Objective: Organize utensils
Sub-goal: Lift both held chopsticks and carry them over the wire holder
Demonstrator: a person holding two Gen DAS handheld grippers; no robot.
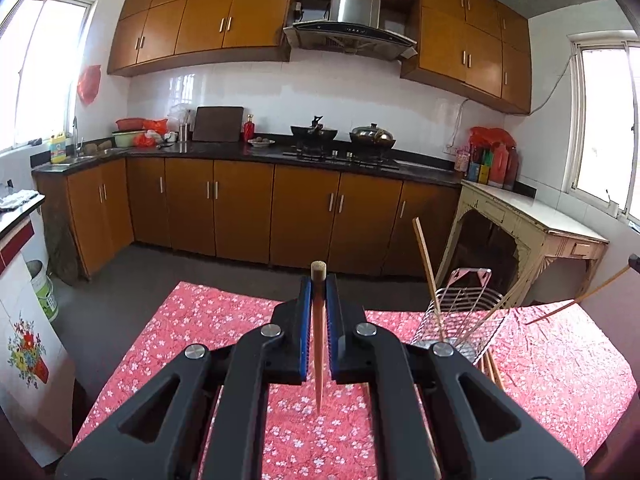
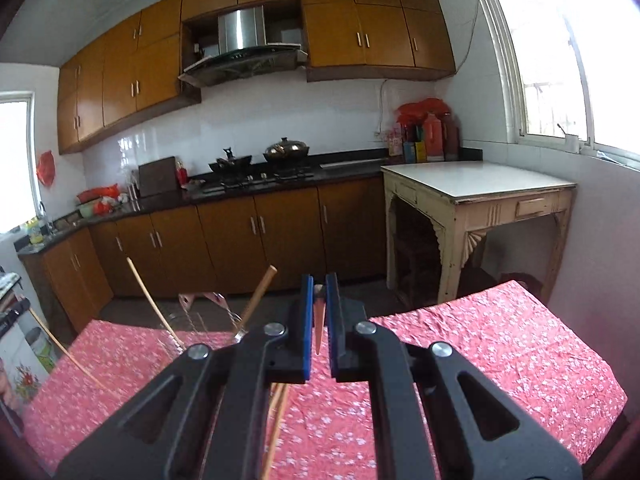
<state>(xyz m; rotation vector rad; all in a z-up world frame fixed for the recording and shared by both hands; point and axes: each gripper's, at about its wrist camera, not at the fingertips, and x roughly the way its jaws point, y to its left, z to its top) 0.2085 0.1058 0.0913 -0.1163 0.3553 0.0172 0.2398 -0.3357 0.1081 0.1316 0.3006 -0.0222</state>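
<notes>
Between left tongs [image 1: 319,280], chopstick [image 1: 318,344] clamped upright above desk [image 1: 224,320]; right tongs [image 2: 319,284] clamped on second chopstick [image 2: 319,334]. My worry: thin sticks pivot, miss rack [image 1: 460,312] right of left tongs.

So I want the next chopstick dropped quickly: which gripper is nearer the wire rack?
It's hard to call; perhaps the left. The wire rack sits just right of the left gripper, and just left of the right gripper. Each is shut on a chopstick.
</notes>
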